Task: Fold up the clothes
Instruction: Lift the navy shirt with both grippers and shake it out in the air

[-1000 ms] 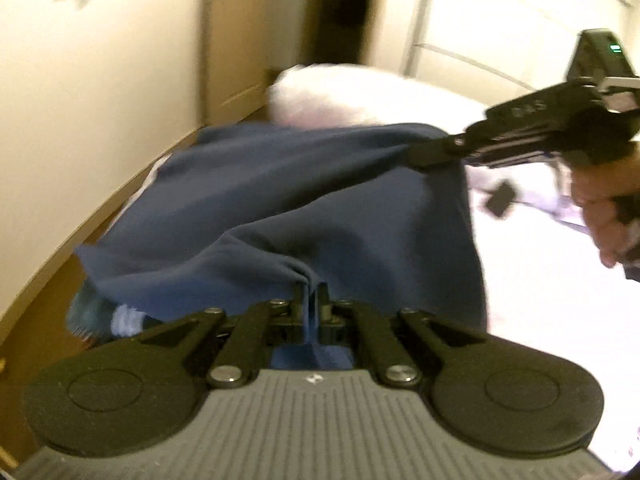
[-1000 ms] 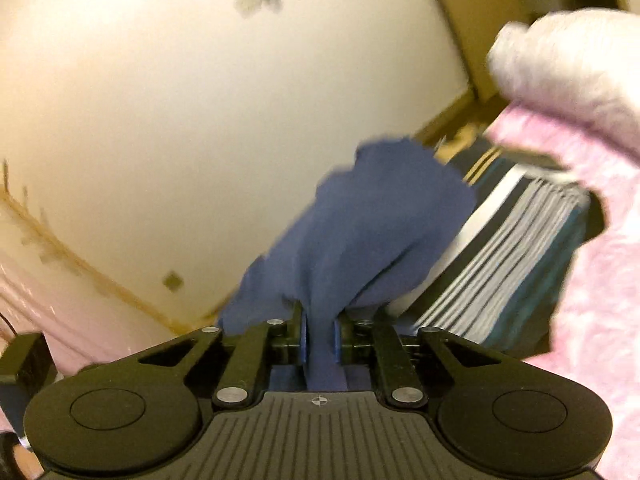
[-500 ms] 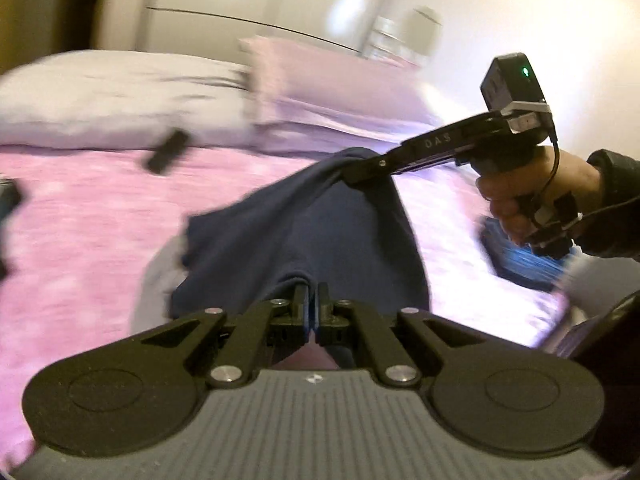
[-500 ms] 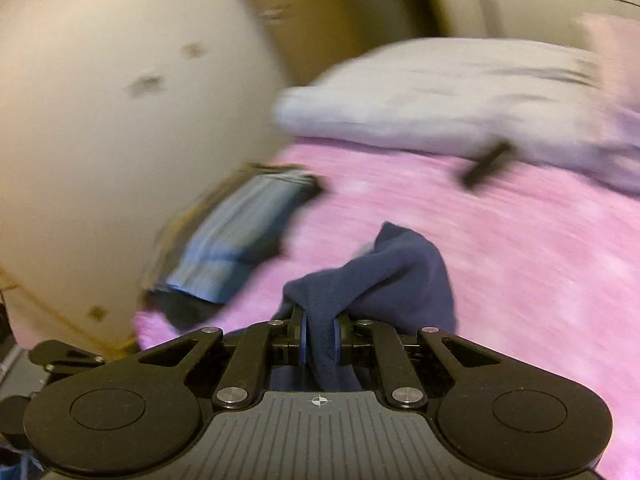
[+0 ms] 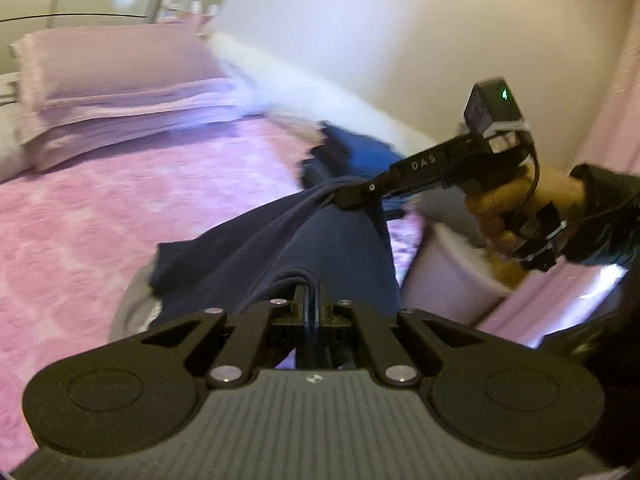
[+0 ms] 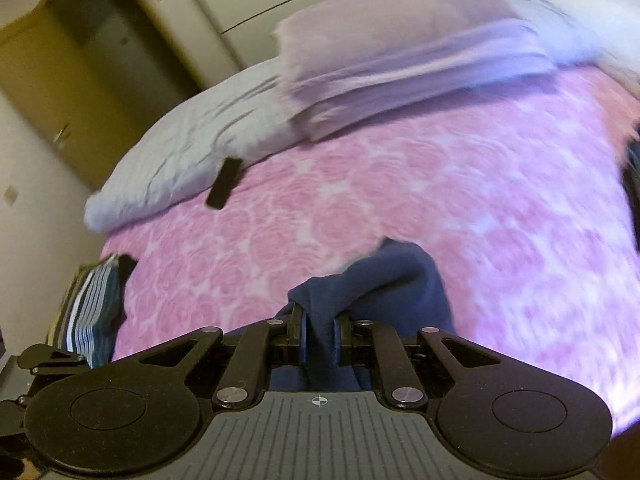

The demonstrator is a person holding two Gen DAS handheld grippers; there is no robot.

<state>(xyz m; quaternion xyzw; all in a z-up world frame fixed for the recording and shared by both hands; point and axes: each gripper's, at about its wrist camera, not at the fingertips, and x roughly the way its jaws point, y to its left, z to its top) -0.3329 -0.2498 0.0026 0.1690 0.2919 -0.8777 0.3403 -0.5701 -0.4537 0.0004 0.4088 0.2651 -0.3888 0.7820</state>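
Swung from the wall side over the pink bed (image 6: pixel 400 184), navy garment (image 5: pixel 304 240) hanging between left gripper (image 5: pixel 311 294) and right gripper (image 6: pixel 319 332), both clamped on cloth; folding barely begun, laying flat next.

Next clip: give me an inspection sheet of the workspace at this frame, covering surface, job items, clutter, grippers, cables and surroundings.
Surface: bed with pink patterned blanket.
Job's things: navy garment held up between both grippers; folded striped garment at the blanket's edge.
Clutter: black phone-like slab by the grey pillow; stacked lilac pillows; blue items at the far bed edge, blurred.
Grippers: left gripper shut on the garment; right gripper also clamped on it, hand on the handle.
Cables: thin black lead on the right gripper.
Surroundings: cream wall, wardrobe doors.
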